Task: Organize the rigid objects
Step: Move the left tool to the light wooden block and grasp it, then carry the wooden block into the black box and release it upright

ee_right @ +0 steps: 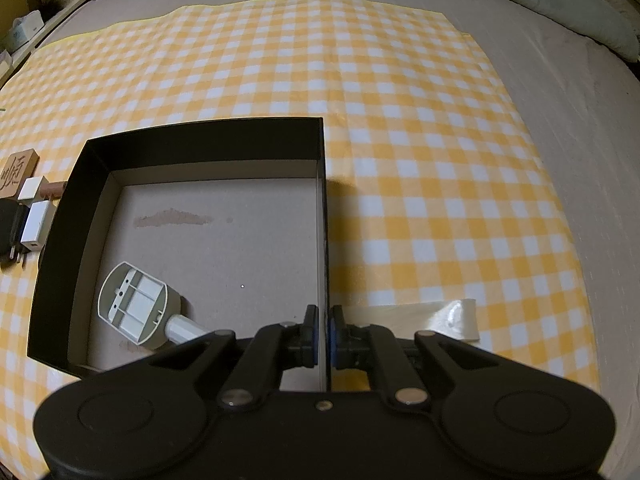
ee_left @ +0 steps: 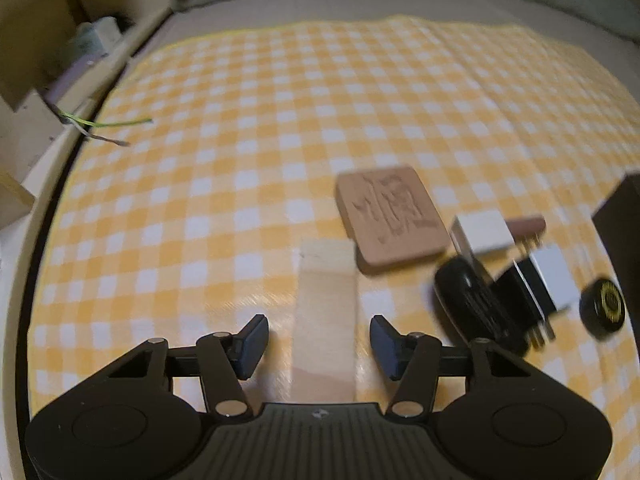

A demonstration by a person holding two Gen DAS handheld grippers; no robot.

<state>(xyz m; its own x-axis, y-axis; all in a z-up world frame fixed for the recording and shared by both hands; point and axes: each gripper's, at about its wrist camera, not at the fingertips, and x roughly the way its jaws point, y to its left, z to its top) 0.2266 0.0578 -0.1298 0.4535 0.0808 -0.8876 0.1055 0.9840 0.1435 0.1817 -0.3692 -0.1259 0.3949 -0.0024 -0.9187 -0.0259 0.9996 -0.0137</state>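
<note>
A pale wooden block (ee_left: 326,300) lies on the yellow checked cloth, lengthwise between the fingers of my left gripper (ee_left: 319,344). The jaws are open, with a small gap on each side of the block. To its right lie an engraved wooden tile (ee_left: 394,220), two white cubes (ee_left: 482,234), a brown cylinder (ee_left: 528,226), a black plug adapter (ee_left: 480,304) and a black round cap (ee_left: 604,310). My right gripper (ee_right: 323,332) is shut on the right wall of a black cardboard box (ee_right: 200,136). A white plastic holder (ee_right: 132,304) lies inside the box at the near left.
A wooden shelf unit (ee_left: 48,40) with loose wires (ee_left: 108,128) borders the cloth on the left. Grey bedding (ee_right: 560,8) lies beyond the cloth's far edge. A strip of clear tape (ee_right: 440,316) sits on the cloth right of the box.
</note>
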